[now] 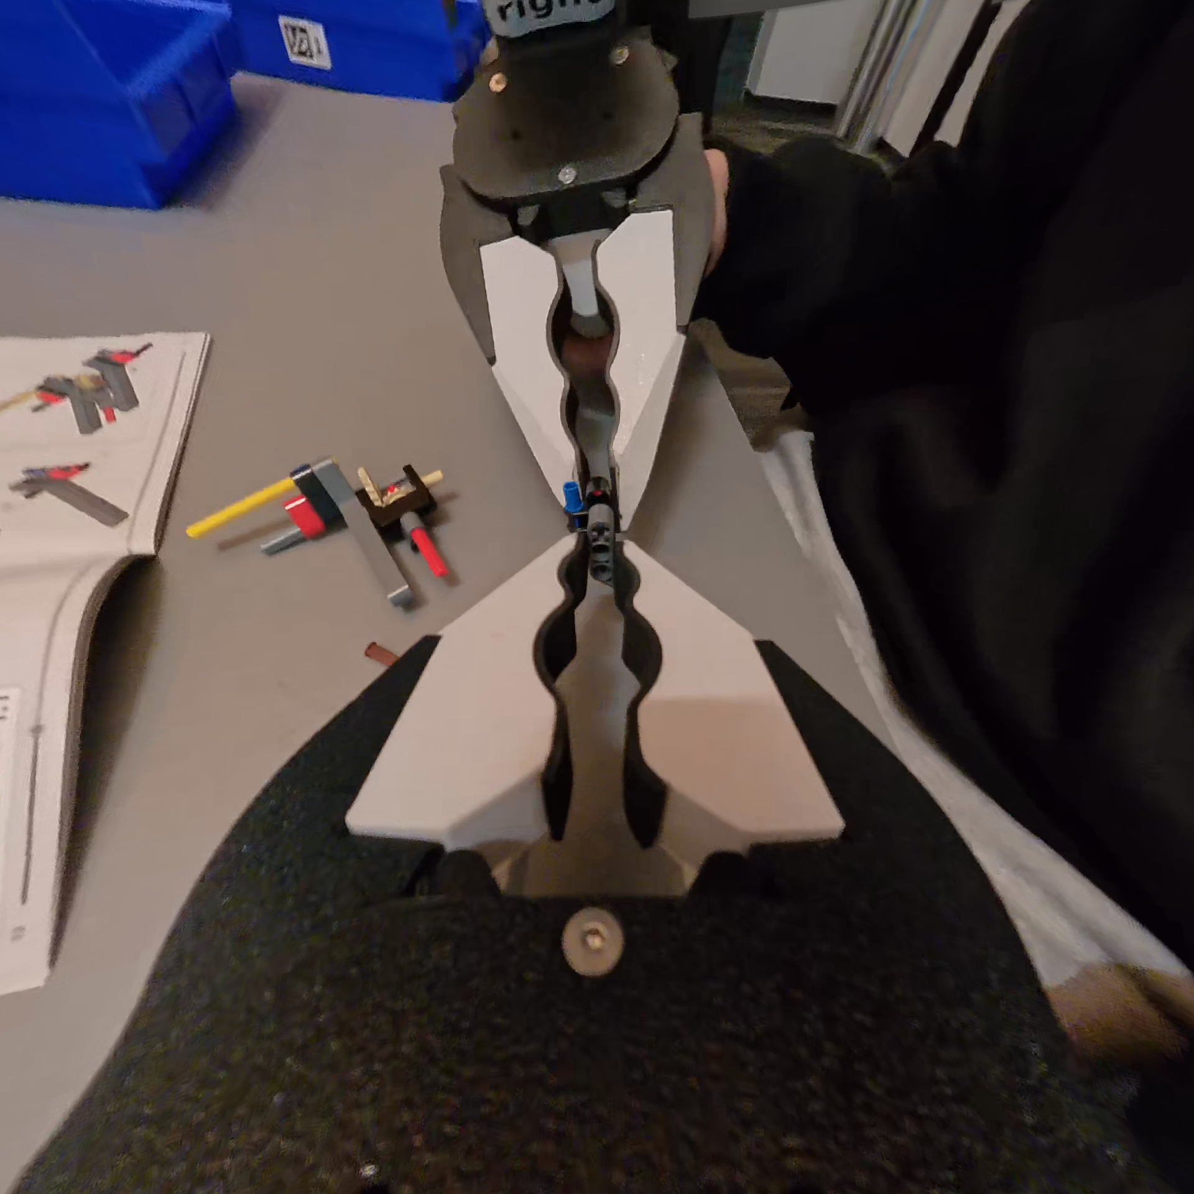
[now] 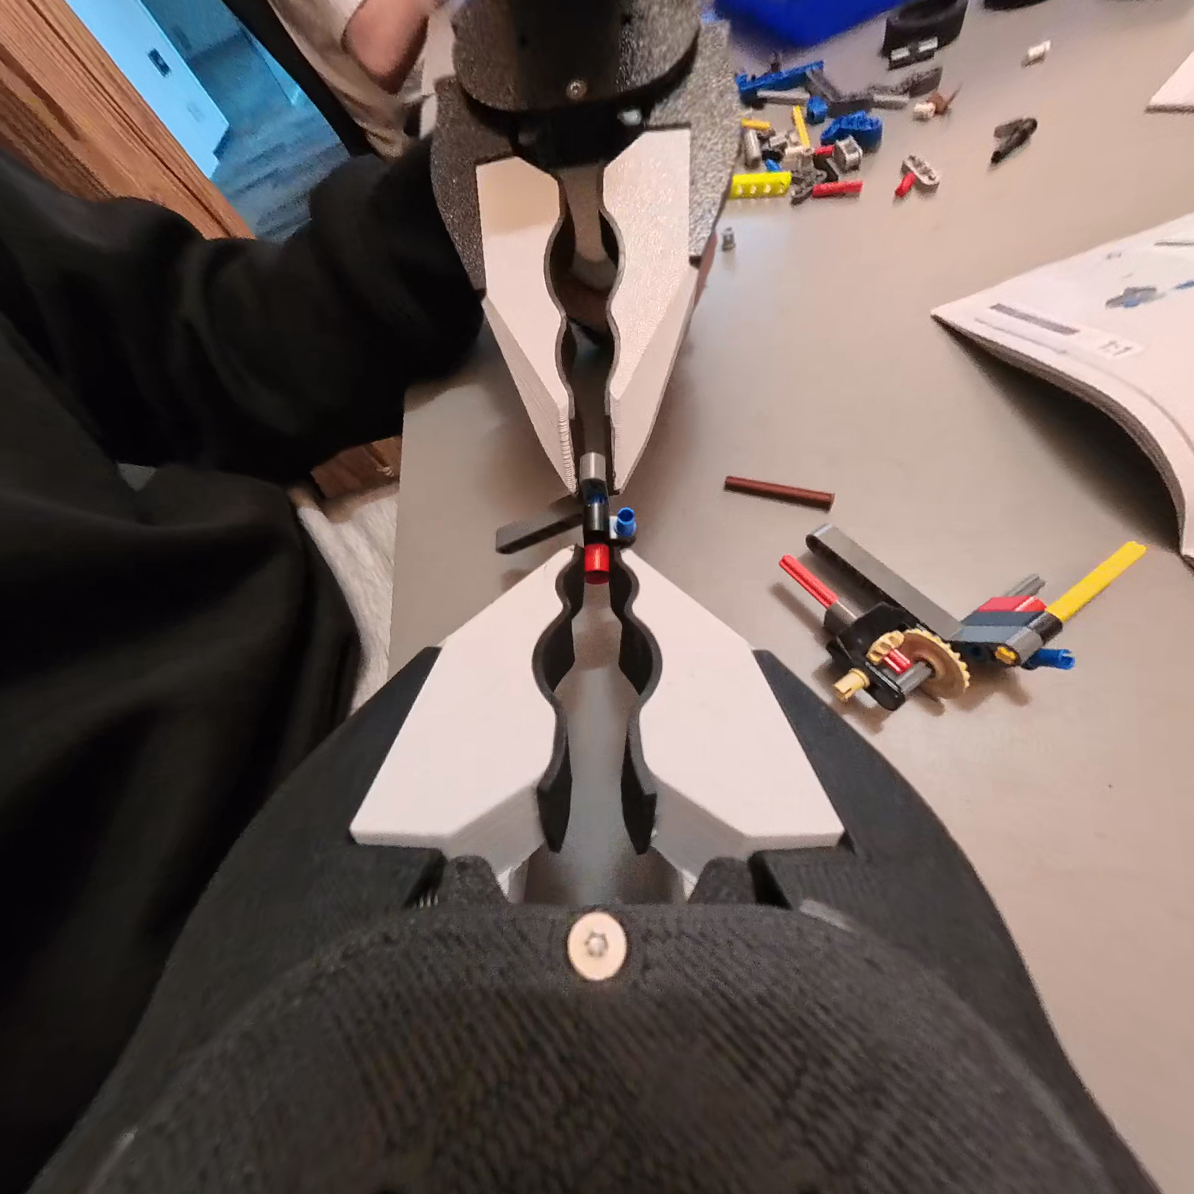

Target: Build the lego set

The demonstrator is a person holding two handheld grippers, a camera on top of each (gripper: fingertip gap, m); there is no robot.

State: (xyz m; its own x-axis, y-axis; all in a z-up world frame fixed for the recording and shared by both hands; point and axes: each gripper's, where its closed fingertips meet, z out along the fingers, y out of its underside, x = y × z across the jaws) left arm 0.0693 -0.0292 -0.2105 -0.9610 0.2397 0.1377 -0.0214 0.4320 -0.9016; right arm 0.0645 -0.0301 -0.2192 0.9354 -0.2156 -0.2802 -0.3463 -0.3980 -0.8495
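Observation:
My two grippers meet tip to tip above the table's near edge, both shut on one small Lego sub-assembly. My left gripper (image 1: 597, 549) is shut on its dark grey holed beam (image 1: 601, 552). My right gripper (image 2: 597, 562) is shut on its red pin end (image 2: 597, 565). A blue pin (image 2: 623, 522) sticks out sideways from the black middle part and also shows in the left wrist view (image 1: 570, 497). The right gripper (image 1: 597, 488) enters the left wrist view from above. The left gripper (image 2: 593, 484) enters the right wrist view from above.
A partial build (image 1: 362, 517) with a yellow axle, gears and a grey beam lies on the grey table (image 1: 291, 291); it also shows in the right wrist view (image 2: 924, 633). Also there: a brown axle (image 2: 778, 492), an open instruction booklet (image 1: 77, 452), blue bins (image 1: 116, 97), several loose parts (image 2: 827, 142). My two grippers' fingertips are within a few centimetres of each other.

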